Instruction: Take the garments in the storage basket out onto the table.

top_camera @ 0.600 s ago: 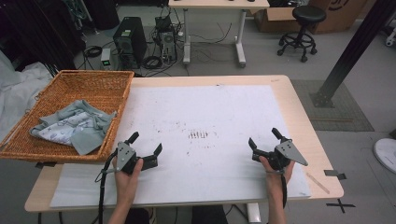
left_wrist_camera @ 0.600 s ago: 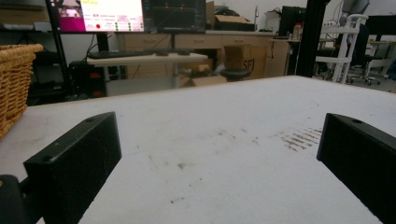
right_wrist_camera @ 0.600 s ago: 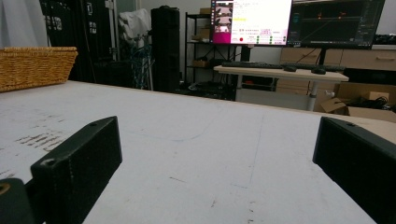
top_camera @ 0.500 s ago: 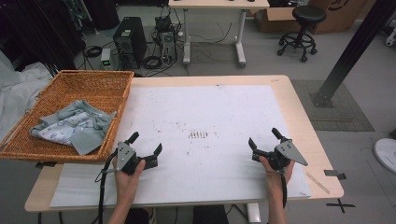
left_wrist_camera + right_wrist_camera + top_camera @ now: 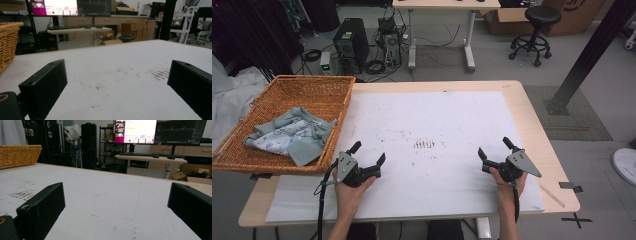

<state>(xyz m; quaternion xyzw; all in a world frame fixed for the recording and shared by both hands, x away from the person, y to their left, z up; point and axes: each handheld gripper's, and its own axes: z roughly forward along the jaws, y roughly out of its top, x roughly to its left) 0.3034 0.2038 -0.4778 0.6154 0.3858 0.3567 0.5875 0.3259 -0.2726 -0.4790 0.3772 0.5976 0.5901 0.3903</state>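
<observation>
One folded cloth [image 5: 292, 140], high view.

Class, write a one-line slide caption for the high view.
Two open grippers, left gripper and right gripper, rest on the white table cover beside a basket of clothes.

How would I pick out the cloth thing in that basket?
Find the wicker basket at the table's far left edge. Inside lies a crumpled pale grey-green garment, bunched toward the near right corner. It is the only soft thing there; everything else is hard.
</observation>
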